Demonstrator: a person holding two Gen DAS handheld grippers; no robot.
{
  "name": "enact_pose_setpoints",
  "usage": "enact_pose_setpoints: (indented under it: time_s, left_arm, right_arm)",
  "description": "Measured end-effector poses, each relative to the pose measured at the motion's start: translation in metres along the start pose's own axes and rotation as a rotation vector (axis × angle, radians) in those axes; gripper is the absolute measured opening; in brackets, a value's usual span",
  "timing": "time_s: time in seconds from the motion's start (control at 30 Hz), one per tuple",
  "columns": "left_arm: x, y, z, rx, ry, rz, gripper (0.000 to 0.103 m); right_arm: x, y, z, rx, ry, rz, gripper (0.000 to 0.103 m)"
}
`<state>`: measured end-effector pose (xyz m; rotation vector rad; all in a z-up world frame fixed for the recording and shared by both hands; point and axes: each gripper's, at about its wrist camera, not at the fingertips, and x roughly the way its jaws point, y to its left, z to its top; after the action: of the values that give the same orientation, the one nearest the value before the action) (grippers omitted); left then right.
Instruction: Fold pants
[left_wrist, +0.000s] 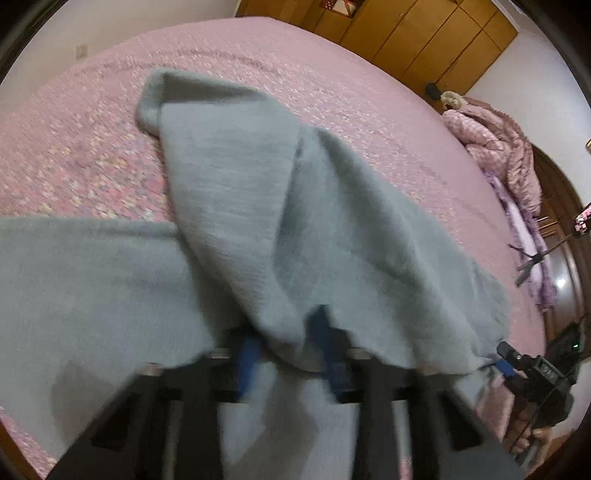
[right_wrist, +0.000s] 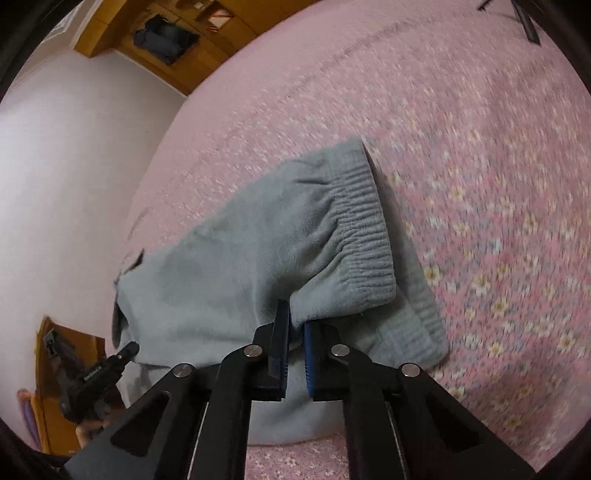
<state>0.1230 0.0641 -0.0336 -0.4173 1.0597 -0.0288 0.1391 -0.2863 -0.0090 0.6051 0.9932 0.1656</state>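
Grey fleece pants (left_wrist: 258, 206) lie partly on the pink floral bed (left_wrist: 332, 74). My left gripper (left_wrist: 291, 343) is shut on a fold of the pants and holds it lifted; the cloth drapes over its blue pads. My right gripper (right_wrist: 295, 328) is shut on the pants (right_wrist: 258, 258) at a corner by the ribbed elastic waistband (right_wrist: 362, 221), lifting it above the bed (right_wrist: 480, 147). Each gripper shows in the other's view: the right one (left_wrist: 517, 358) at lower right, the left one (right_wrist: 118, 354) at lower left, both at the cloth's edge.
A pink quilt (left_wrist: 498, 140) is heaped at the bed's far right beside a wooden headboard (left_wrist: 565, 229). Wooden wardrobes (left_wrist: 424, 37) stand behind the bed. A white wall (right_wrist: 74, 147) lies left of the bed in the right wrist view.
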Motion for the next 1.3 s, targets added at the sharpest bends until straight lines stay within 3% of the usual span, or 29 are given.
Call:
enact_pose_setpoints:
  time_s: [0.1, 0.23, 0.47, 0.6, 0.77, 0.97, 1.17, 1.23, 1.3]
  left_arm:
    - [-0.013, 0.008, 0.000, -0.042, -0.026, -0.058, 0.005]
    - [-0.048, 0.005, -0.003, -0.026, -0.095, -0.095, 0.005]
    - [-0.109, -0.009, -0.024, 0.037, -0.167, -0.122, 0.005]
    - [-0.113, -0.008, -0.049, 0.048, -0.128, -0.100, 0.005]
    - [-0.078, 0.008, -0.078, 0.012, -0.005, -0.071, 0.005]
    - [-0.033, 0.029, -0.090, -0.049, 0.131, -0.031, 0.007]
    - [-0.036, 0.033, -0.091, -0.042, 0.133, -0.027, 0.016]
    - [-0.044, 0.033, -0.090, -0.020, 0.117, -0.001, 0.026]
    - [-0.058, 0.032, -0.088, 0.006, 0.081, 0.043, 0.042]
  right_arm:
    - [-0.018, 0.018, 0.010, -0.067, -0.047, 0.015, 0.006]
    - [-0.047, 0.028, 0.011, -0.137, -0.083, 0.034, 0.006]
    - [-0.063, 0.013, -0.017, -0.165, -0.021, 0.006, 0.006]
    - [-0.052, -0.010, -0.033, -0.164, 0.024, -0.060, 0.006]
    - [-0.013, -0.019, -0.043, -0.214, 0.100, -0.204, 0.006]
    - [-0.002, -0.011, -0.043, -0.261, 0.102, -0.242, 0.009]
    - [-0.014, 0.000, -0.053, -0.282, 0.154, -0.295, 0.025]
    - [-0.024, 0.003, -0.057, -0.296, 0.146, -0.300, 0.026]
    - [-0.035, 0.013, -0.055, -0.319, 0.123, -0.299, 0.026]
